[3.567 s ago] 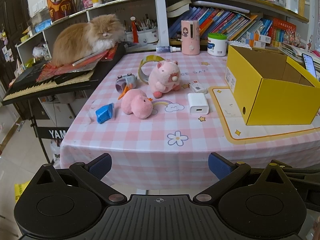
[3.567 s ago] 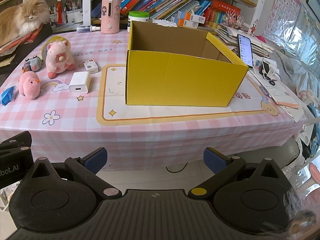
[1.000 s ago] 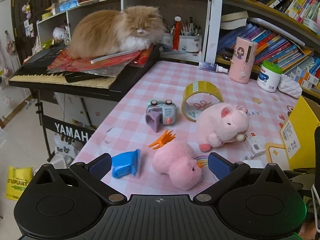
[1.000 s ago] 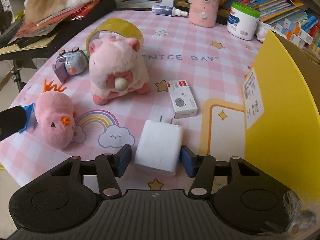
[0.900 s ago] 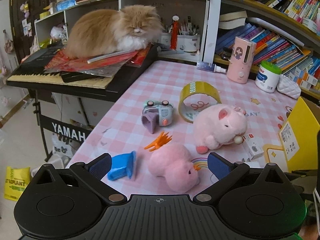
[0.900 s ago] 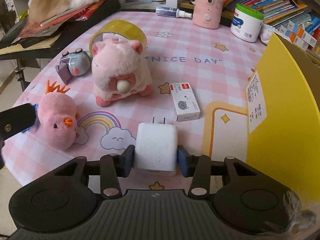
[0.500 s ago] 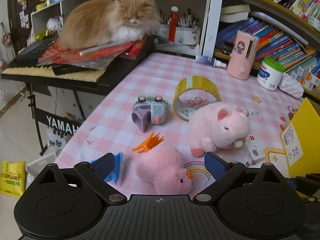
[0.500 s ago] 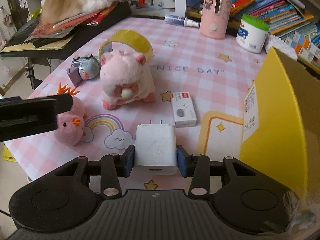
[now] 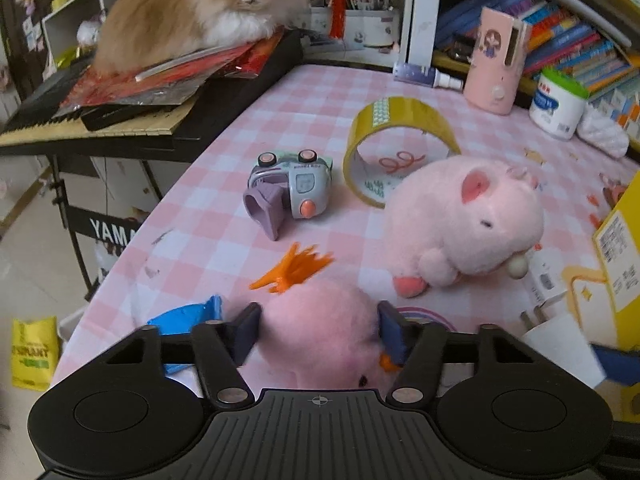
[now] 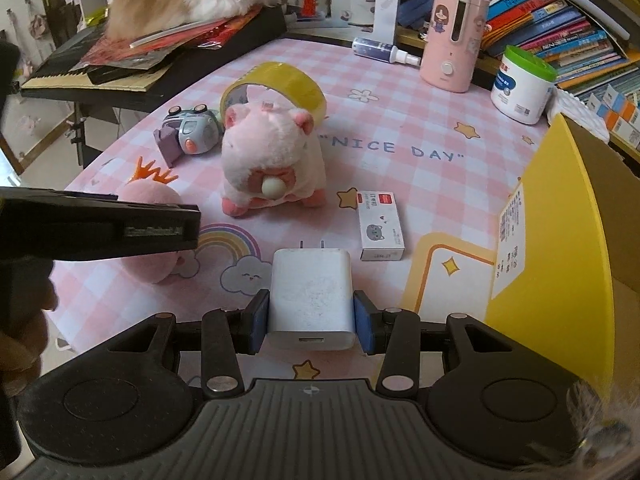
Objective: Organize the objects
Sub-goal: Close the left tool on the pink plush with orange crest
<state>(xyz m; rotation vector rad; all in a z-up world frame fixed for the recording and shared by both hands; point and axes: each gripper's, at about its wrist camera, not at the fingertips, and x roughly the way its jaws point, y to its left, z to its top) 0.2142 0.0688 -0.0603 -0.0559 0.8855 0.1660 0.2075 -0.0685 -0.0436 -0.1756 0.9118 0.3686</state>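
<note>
Progress on the tidying looks early: nothing can be seen inside the yellow cardboard box point(image 10: 560, 216), though only its near wall and rim show, so the interior is mostly hidden.

Nearest the right camera, the right gripper point(image 10: 311, 322) is clamped on the white USB charger point(image 10: 311, 292), blue pads pressed to both its sides, prongs pointing away. The charger appears lifted just off the desk point(image 10: 400, 120), near its front edge and just left of the box, so it reads as the first item on its way in.

At the front left corner of the desk, the left gripper point(image 9: 319, 330) has its fingers around the pink chick plush point(image 9: 320, 340), pads touching the fur on each side; I judge it closed on the toy, though the plush seems to rest on the cloth, not yet raised. A blue clip-like object point(image 9: 184, 316) lies just beside it at the left edge; its exact kind is hard to tell.

Further back, untouched, sit a small white box with a cat print point(image 10: 380, 226) near the yellow box, the pink pig plush point(image 9: 464, 220) mid-desk, a grey toy car point(image 9: 292, 184) towards the left edge, and a roll of yellow tape point(image 9: 400, 128) standing on edge behind the pig.

Along the far edge stand a spray bottle point(image 10: 384, 51), a pink dispenser point(image 10: 452, 40) and a white tub with green lid point(image 10: 522, 84). A ginger cat point(image 9: 200, 4) dozes on the keyboard beyond the left edge.

So two items are in hand, and by my count at least five loose ones remain.
</note>
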